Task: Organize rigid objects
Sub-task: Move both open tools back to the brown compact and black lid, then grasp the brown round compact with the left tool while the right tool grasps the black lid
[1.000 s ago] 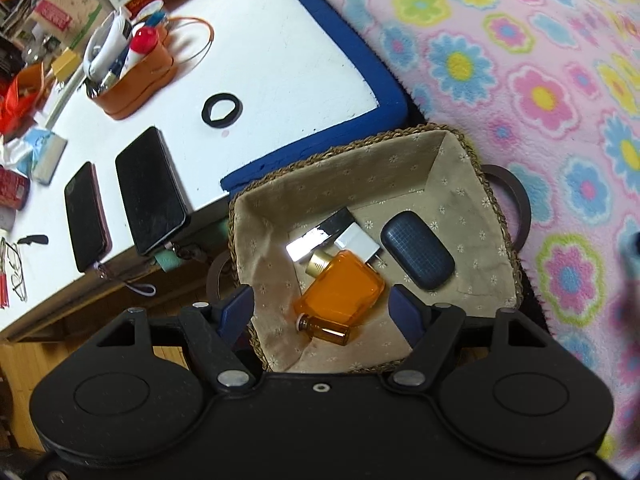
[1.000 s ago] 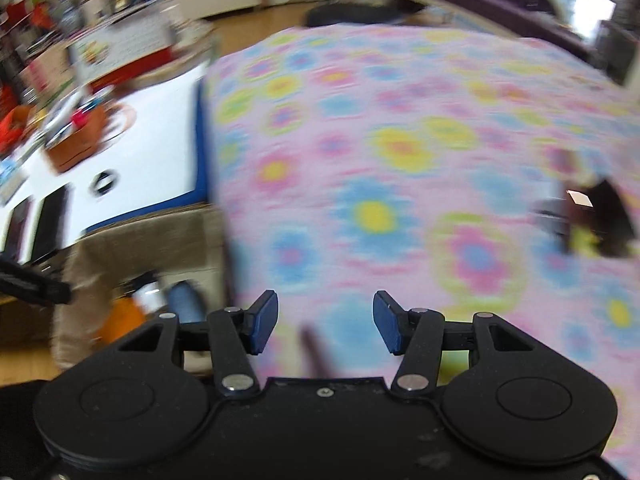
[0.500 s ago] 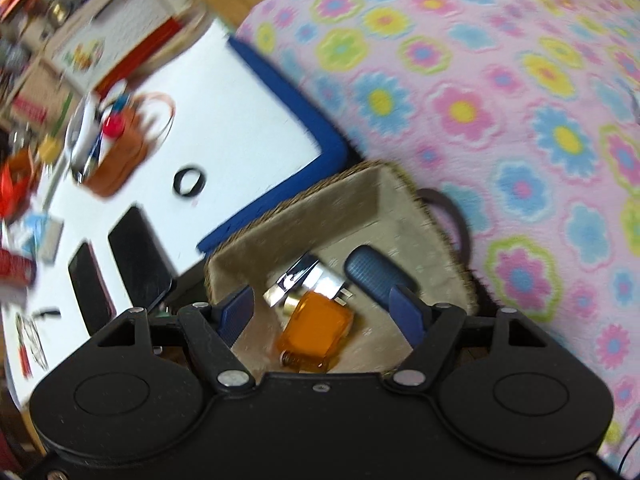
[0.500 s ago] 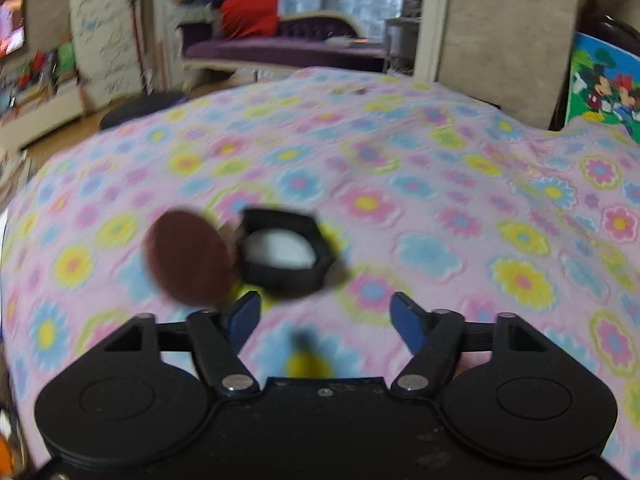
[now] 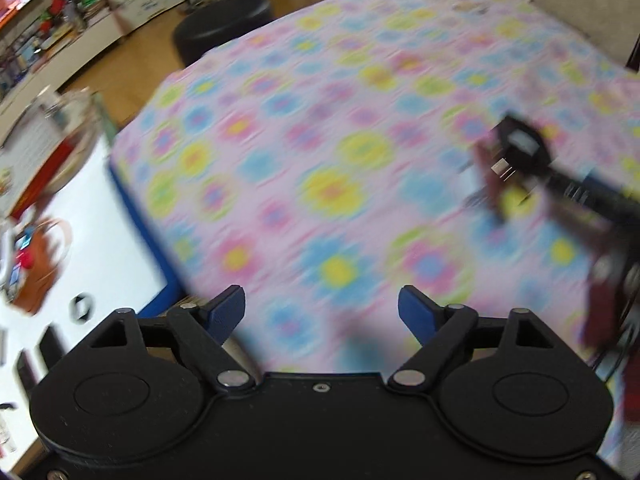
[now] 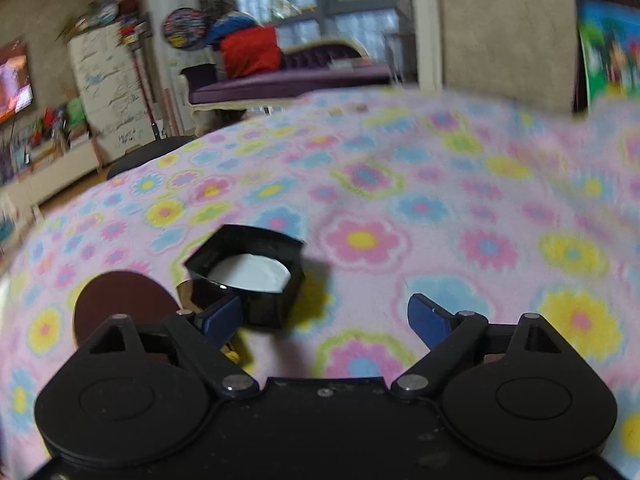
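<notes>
Right gripper [image 6: 324,316]: its blue fingers [image 6: 430,320] are spread wide and hold nothing.
Black box [image 6: 250,276]: six-sided and open on top with white inside; it sits on the flower blanket [image 6: 440,208] at 11 o'clock from the right gripper, just past the left fingertip.
Brown disc [image 6: 120,300]: round and flat, lying at 9 o'clock from the box, very near it.
Left gripper [image 5: 322,308]: fingers wide apart and empty, over the blurry blanket.
Surface [image 5: 100,236]: white with a blue edge, at 9 o'clock in the left view, carrying a black ring [image 5: 81,307] and a brown holder [image 5: 38,272].
Far off: a black stool [image 5: 224,28] on the floor at 11 o'clock.
</notes>
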`<state>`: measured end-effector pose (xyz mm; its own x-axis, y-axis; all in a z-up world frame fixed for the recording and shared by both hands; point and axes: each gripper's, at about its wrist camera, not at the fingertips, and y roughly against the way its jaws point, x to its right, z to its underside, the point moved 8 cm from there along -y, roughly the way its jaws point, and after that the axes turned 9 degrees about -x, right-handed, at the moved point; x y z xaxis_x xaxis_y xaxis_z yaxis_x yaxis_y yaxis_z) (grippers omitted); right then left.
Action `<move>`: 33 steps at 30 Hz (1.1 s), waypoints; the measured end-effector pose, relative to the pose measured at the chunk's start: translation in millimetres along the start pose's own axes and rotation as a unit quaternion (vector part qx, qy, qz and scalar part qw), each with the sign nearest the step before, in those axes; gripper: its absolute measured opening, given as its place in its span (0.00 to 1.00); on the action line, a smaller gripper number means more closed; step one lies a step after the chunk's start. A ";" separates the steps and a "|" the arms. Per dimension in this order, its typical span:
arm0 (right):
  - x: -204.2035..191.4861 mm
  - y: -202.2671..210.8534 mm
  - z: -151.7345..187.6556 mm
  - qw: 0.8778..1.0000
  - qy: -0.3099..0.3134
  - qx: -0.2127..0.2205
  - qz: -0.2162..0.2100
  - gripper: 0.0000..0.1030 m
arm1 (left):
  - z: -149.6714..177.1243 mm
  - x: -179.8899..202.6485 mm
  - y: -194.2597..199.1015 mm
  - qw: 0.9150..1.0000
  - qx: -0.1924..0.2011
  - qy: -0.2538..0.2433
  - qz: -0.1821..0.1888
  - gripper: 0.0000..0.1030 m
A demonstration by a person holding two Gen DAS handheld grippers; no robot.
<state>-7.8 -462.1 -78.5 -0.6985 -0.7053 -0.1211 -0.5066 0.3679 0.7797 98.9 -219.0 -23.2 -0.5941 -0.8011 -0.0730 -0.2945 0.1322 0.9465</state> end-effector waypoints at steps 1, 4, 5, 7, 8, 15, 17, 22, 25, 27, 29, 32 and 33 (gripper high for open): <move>5.6 0.2 0.8 1.000 -0.006 -0.004 0.003 0.87 | -11.2 14.3 -1.7 1.000 0.006 0.000 0.009 0.80; 18.7 6.9 1.8 1.000 -0.017 0.000 -0.007 0.87 | -41.0 52.5 -12.0 0.999 0.016 0.000 0.041 0.80; 21.8 8.1 1.7 1.000 -0.022 0.001 -0.012 0.87 | -49.7 64.0 -17.3 0.999 0.014 -0.002 0.053 0.80; 24.1 6.3 1.9 0.999 -0.029 -0.003 -0.023 0.87 | -65.1 84.5 -29.4 0.998 0.005 -0.006 0.063 0.80; 25.3 7.6 2.8 0.999 -0.029 -0.002 -0.025 0.87 | -71.7 93.0 -36.1 0.998 0.002 -0.009 0.060 0.80; 18.8 11.0 4.4 1.000 -0.010 0.001 -0.024 0.87 | -79.4 86.8 -78.7 0.998 -0.034 0.045 0.037 0.80; 17.7 10.9 4.9 1.000 -0.007 0.001 -0.021 0.87 | -70.9 65.8 -86.9 0.993 -0.054 0.086 0.056 0.82; 14.3 12.4 6.8 1.000 0.005 0.003 -0.011 0.87 | -58.5 17.0 -92.5 0.980 -0.071 0.172 0.072 0.82; 13.0 11.7 7.0 1.000 0.009 0.003 -0.008 0.87 | -56.6 7.5 -82.2 0.983 -0.057 0.168 0.047 0.80; 13.2 11.3 7.0 1.000 0.010 0.002 -0.009 0.87 | -57.3 11.2 -74.1 0.986 -0.042 0.155 0.045 0.80; 13.3 11.1 7.0 1.000 0.010 0.002 -0.010 0.87 | -60.3 21.1 -66.5 0.988 -0.027 0.145 0.052 0.81; 14.6 10.8 6.3 1.000 0.006 0.000 -0.014 0.87 | -65.7 40.3 -59.5 0.990 -0.012 0.125 0.059 0.84; 15.0 10.9 6.3 1.000 0.004 -0.001 -0.015 0.87 | -67.3 47.7 -57.4 0.992 -0.006 0.116 0.056 0.84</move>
<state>-27.0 -464.8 -75.7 -0.6793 -0.7204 -0.1399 -0.5267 0.3458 0.7765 137.9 -304.0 -59.8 -0.4340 -0.8948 0.1048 -0.2269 0.2212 0.9485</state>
